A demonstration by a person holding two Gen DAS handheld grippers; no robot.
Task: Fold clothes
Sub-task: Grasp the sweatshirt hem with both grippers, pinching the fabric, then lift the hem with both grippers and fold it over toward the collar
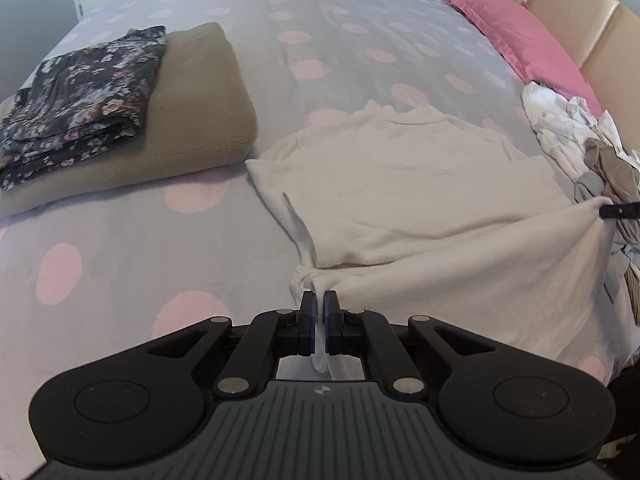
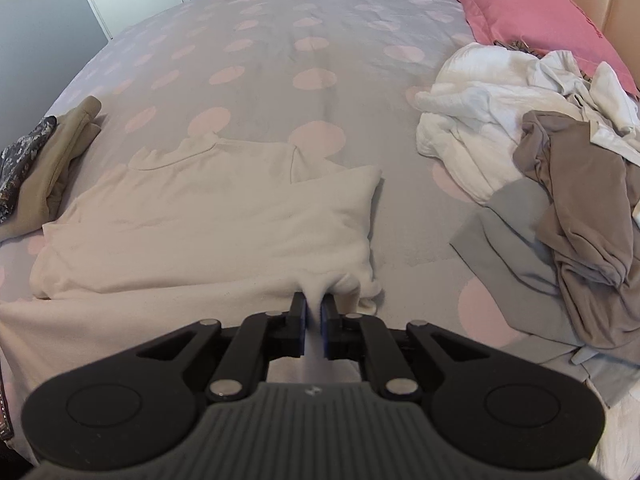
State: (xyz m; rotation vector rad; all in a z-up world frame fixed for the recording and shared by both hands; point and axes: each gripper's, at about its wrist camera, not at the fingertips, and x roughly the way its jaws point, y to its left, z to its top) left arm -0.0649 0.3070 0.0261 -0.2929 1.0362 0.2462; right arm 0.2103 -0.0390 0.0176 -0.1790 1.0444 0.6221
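Observation:
A cream long-sleeved top (image 1: 404, 184) lies spread on the bed, collar away from me, sleeves folded across its body. My left gripper (image 1: 320, 300) is shut on the top's bottom hem at its left corner. My right gripper (image 2: 314, 302) is shut on the hem at the right corner of the same top (image 2: 208, 216); its tip also shows at the right edge of the left wrist view (image 1: 618, 211). The hem is lifted and stretched between the two grippers.
A folded tan blanket (image 1: 200, 112) with a folded dark floral garment (image 1: 80, 100) on it lies at the left. A heap of white, taupe and grey clothes (image 2: 540, 152) lies at the right. A pink pillow (image 2: 532, 8) lies by the beige headboard (image 1: 580, 12).

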